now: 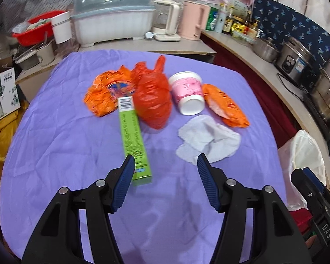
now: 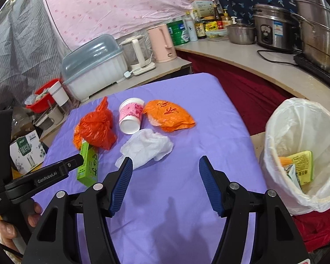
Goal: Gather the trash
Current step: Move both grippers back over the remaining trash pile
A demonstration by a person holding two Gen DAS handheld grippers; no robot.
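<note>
Trash lies on a purple-covered table (image 1: 55, 136): a green carton (image 1: 133, 140), a red plastic bag (image 1: 154, 96), an orange wrapper (image 1: 107, 92), a pink-and-white paper cup (image 1: 189, 92) on its side, a second orange wrapper (image 1: 225, 105) and a crumpled white tissue (image 1: 206, 138). My left gripper (image 1: 166, 161) is open and empty, its left fingertip over the carton's near end. My right gripper (image 2: 166, 161) is open and empty, just short of the tissue (image 2: 146, 148). A bin with a white liner (image 2: 301, 154) stands right of the table and holds yellow-green wrappers.
A counter behind the table carries a covered dish rack (image 1: 112, 15), a glass kettle (image 1: 167, 19) and a pink kettle (image 1: 194, 19). A side counter on the right holds bottles and steel pots (image 2: 272, 28). A red basin (image 1: 37, 26) and a cardboard box (image 1: 2, 92) stand at the left.
</note>
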